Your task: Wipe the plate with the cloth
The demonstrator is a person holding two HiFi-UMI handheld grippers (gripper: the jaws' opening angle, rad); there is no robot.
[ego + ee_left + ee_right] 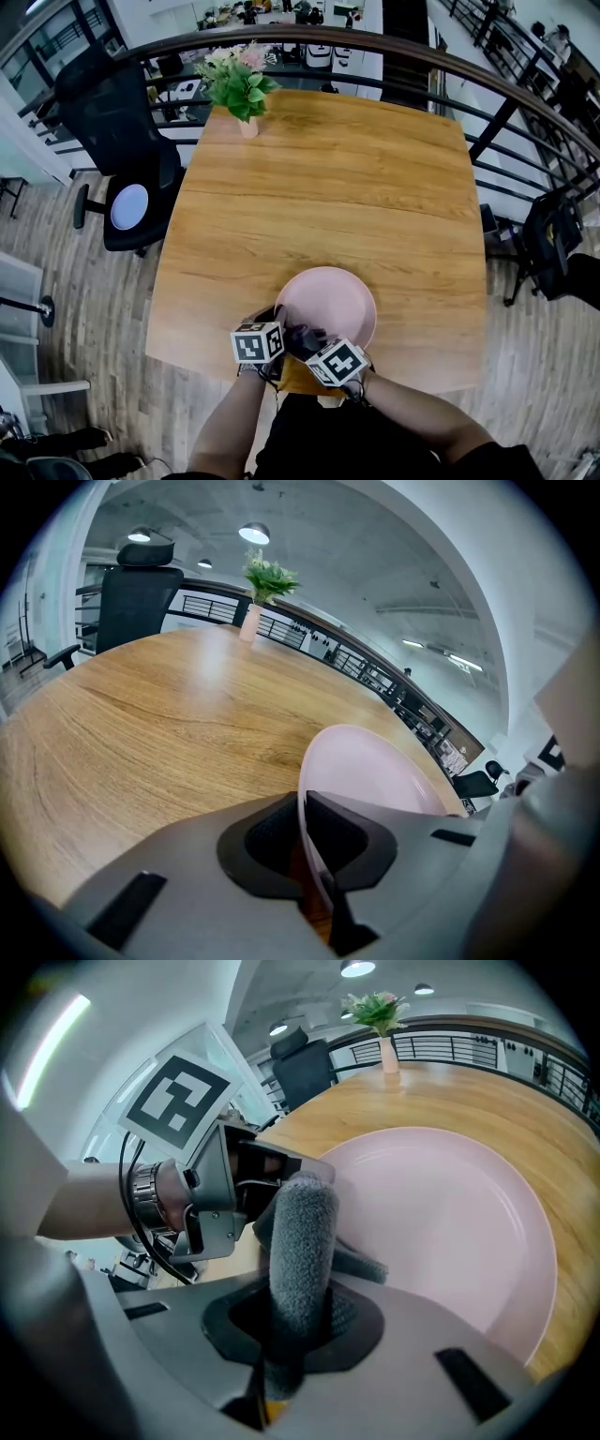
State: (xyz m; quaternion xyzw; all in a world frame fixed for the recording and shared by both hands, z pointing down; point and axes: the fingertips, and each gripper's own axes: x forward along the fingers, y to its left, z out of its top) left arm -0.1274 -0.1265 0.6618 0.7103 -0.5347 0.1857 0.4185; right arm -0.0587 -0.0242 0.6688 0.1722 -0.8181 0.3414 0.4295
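A pink plate (330, 302) lies at the near edge of the wooden table (328, 187). My left gripper (275, 330) is shut on the plate's near left rim; in the left gripper view the plate (366, 771) stands edge-on between the jaws of my left gripper (309, 850). My right gripper (314, 345) is shut on a dark grey cloth (302, 336) at the plate's near edge. In the right gripper view the cloth (302, 1241) rises from my right gripper (298, 1312) and rests on the plate (441, 1232) beside the left gripper (225, 1194).
A small vase of flowers (239, 86) stands at the table's far left. A black office chair (127, 141) is left of the table, and another chair (553, 244) sits at the right. A curved railing (394, 47) runs behind the table.
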